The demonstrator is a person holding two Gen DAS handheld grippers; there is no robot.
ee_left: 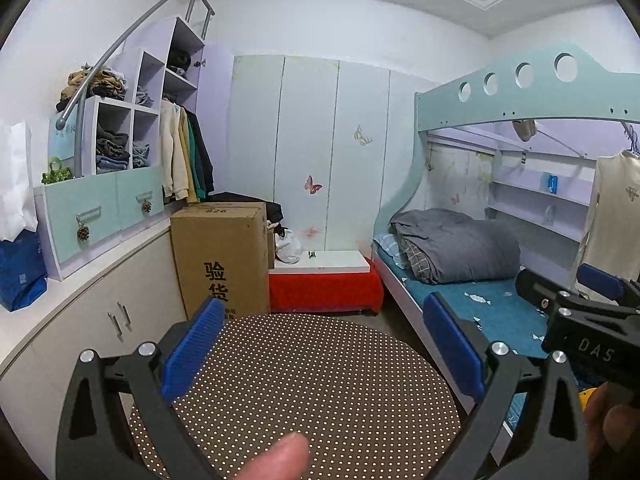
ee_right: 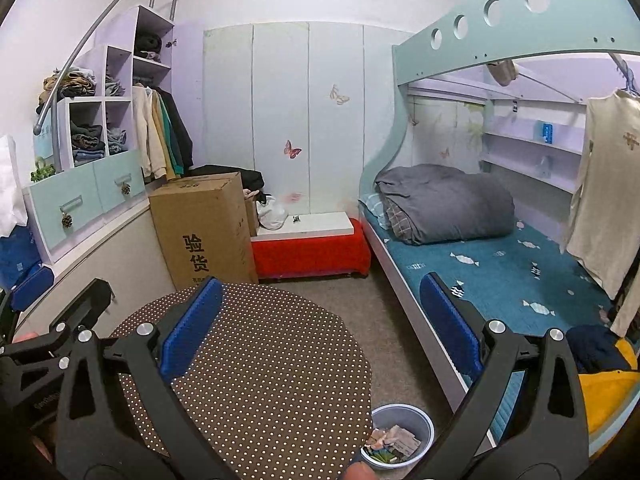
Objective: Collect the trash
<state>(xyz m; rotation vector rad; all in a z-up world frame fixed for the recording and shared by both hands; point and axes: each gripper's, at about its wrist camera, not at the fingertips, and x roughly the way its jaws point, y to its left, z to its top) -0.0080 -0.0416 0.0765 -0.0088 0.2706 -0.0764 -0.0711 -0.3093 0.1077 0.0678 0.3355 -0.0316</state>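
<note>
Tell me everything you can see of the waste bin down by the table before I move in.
The waste bin shows only in the right wrist view, low in the frame. It is a small round bucket, grey-blue with a pale rim, plastic by its look, standing upright on the grey floor between the dotted round table and the bed frame. It is open-topped and partly filled with crumpled paper and wrappers. The table edge hides its left side; neither gripper touches it.
</note>
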